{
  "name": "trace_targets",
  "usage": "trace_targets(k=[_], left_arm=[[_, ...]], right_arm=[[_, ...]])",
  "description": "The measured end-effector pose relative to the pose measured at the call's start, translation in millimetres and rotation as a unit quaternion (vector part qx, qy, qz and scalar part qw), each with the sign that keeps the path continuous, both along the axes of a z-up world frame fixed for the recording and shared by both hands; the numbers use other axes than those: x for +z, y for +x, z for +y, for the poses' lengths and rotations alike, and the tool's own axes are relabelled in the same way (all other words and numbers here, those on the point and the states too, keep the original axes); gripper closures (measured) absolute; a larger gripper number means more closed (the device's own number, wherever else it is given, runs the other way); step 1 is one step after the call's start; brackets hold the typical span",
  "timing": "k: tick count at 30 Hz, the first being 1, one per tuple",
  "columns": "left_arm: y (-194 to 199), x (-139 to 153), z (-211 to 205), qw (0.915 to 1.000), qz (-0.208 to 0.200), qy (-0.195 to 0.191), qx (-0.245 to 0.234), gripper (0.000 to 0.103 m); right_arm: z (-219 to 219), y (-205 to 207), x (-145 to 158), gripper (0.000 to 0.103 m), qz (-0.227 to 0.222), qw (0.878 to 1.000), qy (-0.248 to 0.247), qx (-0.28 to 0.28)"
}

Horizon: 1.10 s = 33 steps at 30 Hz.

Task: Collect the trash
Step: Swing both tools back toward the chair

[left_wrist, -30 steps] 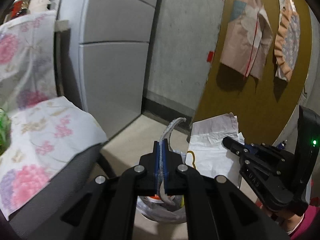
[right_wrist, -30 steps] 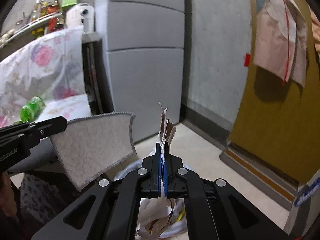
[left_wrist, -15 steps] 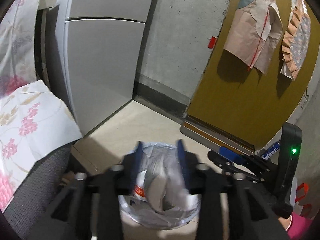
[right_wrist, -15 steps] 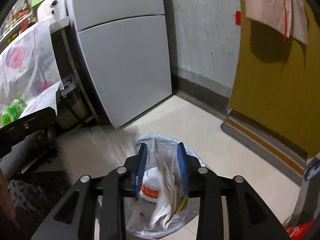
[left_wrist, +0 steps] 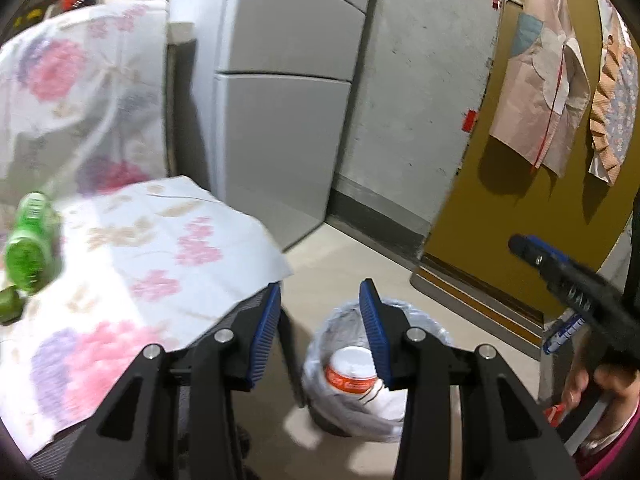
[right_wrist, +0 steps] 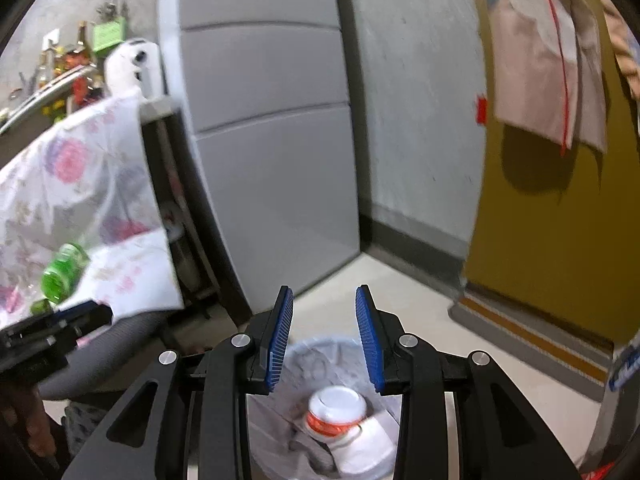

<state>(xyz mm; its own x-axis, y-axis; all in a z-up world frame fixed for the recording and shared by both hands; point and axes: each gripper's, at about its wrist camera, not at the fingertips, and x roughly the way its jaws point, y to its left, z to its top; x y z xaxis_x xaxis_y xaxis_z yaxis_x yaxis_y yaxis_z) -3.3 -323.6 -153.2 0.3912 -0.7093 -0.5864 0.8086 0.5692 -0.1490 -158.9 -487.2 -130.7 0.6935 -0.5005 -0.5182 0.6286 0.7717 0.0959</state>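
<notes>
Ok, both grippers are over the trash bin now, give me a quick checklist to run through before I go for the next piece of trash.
1. Left gripper empty: ok, its jaws have just opened and nothing sits between them.
2. Right gripper empty: ok, jaws just opened, gap clear.
3. Dropped trash inside the bin: ok, a white bag and a can lie within the liner.
4. Next piece located: ok, a green bottle lies on the floral cloth.
5. Room left in the bin: cannot tell, its depth is hidden.
6. Trash on the floor around the bin: cannot tell, the grippers hide much of it.
</notes>
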Motion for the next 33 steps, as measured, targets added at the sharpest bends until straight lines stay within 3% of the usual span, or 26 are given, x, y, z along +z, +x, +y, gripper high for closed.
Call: trace_targets(k=[4,6,7,11,15,20,25,30,33], left_arm=[[4,13,34,0.9997,-0.005,-0.004,0.024,0.062],[9,20,56,0.999,-0.007,-0.005,0.044,0.051],[11,22,64,0.9986,-0.007,-0.008,0.052,0.044],[26,30,111,0.9947,-0.004,-0.02,0.1,0.04],[42,32,158,0.9867,-0.012,-0.016,0.161,0.04],[65,32,218,0.9703,-0.006,-0.02,0.241,0.039],[94,33,277,0.9469,-0.003,-0.017,0.321,0.039],[133,29,326,0.9214,0.028,-0.024,0.387,0.04],[153,25,334,0.9173,0.037,-0.011,0.396,0.04]], right_arm=[[24,21,16,0.068,-0.009,0.999,0.018,0.047],[37,34,23,0.068,-0.015,0.996,0.031,0.083],[49,43,28,0.065,-0.016,0.994,0.027,0.101],[88,73,41,0.045,-0.021,0.988,0.006,0.153],[122,104,48,0.042,-0.018,0.979,-0.002,0.204],[165,143,50,0.042,-0.007,0.964,-0.017,0.267],[196,179,44,0.042,0.008,0.95,-0.024,0.31],[218,213,38,0.044,0.015,0.94,-0.028,0.339],[225,225,37,0.048,0.01,0.937,-0.025,0.348]])
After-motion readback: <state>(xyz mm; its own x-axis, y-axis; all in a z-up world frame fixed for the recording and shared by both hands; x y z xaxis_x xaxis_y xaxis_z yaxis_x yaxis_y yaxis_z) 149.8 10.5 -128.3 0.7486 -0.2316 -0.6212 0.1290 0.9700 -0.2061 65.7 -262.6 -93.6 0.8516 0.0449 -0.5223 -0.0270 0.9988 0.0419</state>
